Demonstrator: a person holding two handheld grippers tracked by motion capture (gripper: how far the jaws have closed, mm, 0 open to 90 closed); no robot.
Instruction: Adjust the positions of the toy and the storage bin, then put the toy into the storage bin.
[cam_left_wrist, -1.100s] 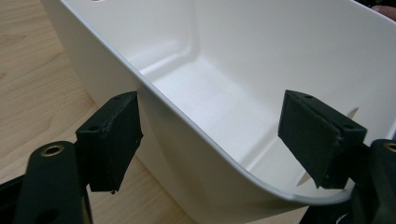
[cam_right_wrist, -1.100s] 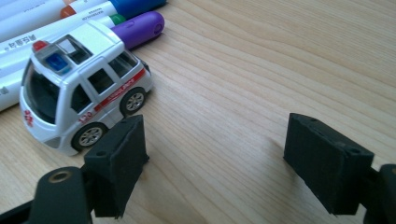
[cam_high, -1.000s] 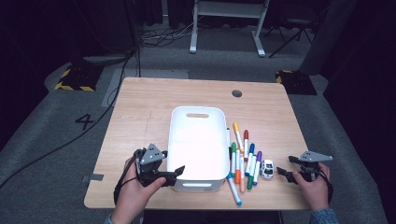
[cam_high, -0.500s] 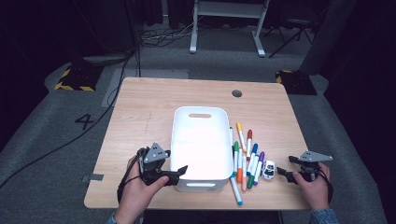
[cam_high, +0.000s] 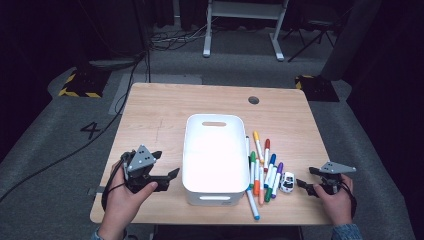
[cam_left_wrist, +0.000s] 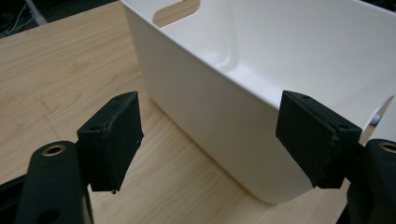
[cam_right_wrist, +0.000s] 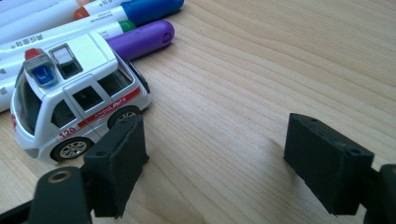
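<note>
Since a second ago the left gripper (cam_high: 167, 179) has drawn back from the white bin (cam_high: 214, 159) toward the left edge of the table, its jaws having just been closing and then easing apart slightly, with nothing pinched between them; the bin itself has slid a little to the right, closer to the markers. That bin is a plain white plastic tub (cam_left_wrist: 261, 93) with rounded corners, smooth glossy walls and an oblong handle slot cut in its far end wall; it stands upright near the middle of the wooden table (cam_high: 165, 107), toward the front edge, and looks empty inside. In the left gripper view the jaws stand spread, the right-hand one in front of the bin's near corner and the other over bare wood, neither pressing on the wall. Just beside the bin on its right lies a loose row of coloured markers (cam_high: 264, 172), with yellow, red, green, blue, orange and purple caps, and one marker partly tucked at the bin's front corner. At the right end of the markers sits a small white toy ambulance (cam_right_wrist: 70, 91) touching the purple marker (cam_right_wrist: 140, 39). The right gripper (cam_high: 306, 186) rests near the ambulance, its jaws spread wide over bare wood with one jaw just in front of the toy's wheel.
</note>
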